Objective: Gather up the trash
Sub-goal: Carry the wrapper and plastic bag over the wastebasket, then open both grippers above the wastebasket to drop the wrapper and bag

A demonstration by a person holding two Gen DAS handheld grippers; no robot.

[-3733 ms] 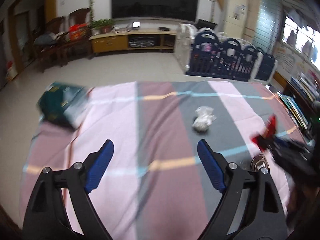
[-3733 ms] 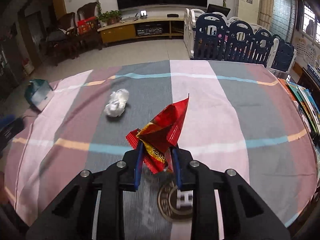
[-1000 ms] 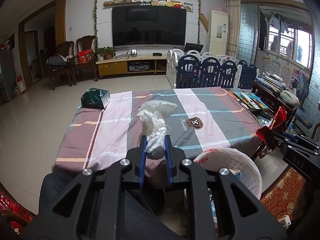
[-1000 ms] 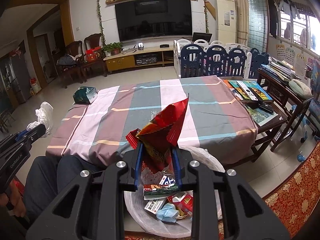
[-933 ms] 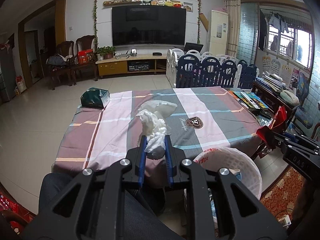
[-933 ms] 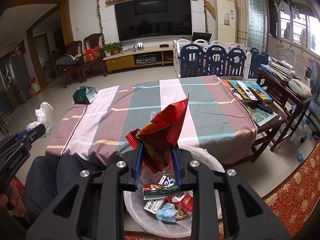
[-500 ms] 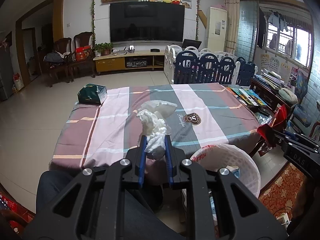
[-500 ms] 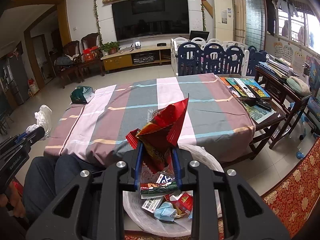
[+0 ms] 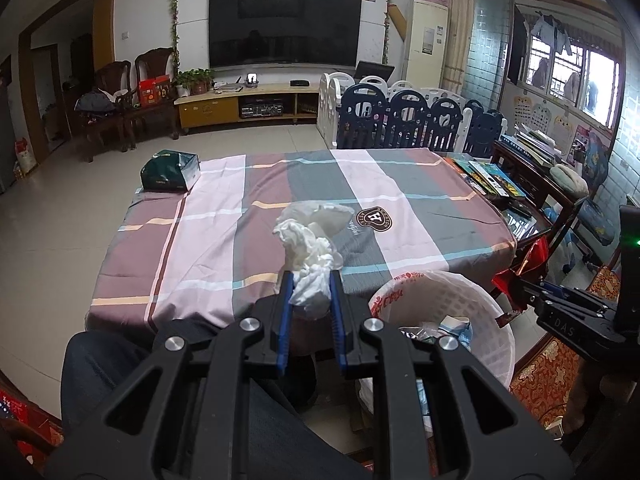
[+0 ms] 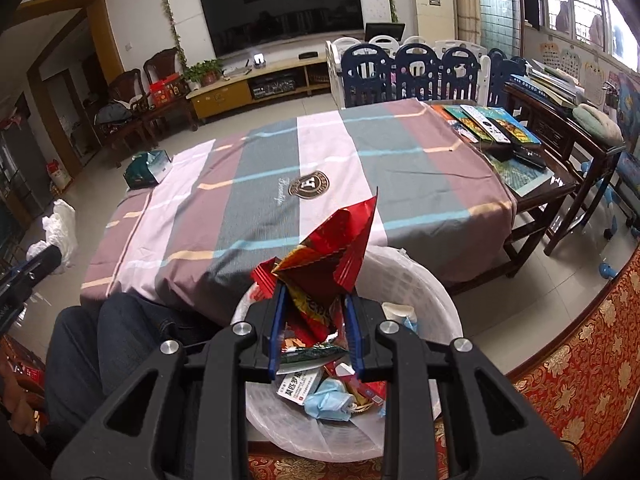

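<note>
My left gripper [image 9: 310, 280] is shut on a crumpled white tissue [image 9: 308, 248], held in front of the table edge, left of the white trash basket [image 9: 480, 300]. My right gripper [image 10: 314, 292] is shut on a red snack wrapper [image 10: 332, 252] and hangs right over the basket [image 10: 436, 296], which holds several wrappers and a blue mask [image 10: 330, 398]. The right gripper with its wrapper also shows at the right of the left wrist view [image 9: 532, 256]. The tissue shows at the far left of the right wrist view [image 10: 60, 224].
The table has a striped cloth [image 9: 400, 184] with a green tissue box [image 9: 170, 170] at its far left corner. Books lie on a side table [image 10: 500, 128] to the right. My legs [image 10: 112, 332] are below left. A red patterned rug [image 10: 568, 360] lies beside the basket.
Both grippers have moved lower and closer to the basket. The right gripper now hangs directly over its opening. Both stay shut on their trash.
</note>
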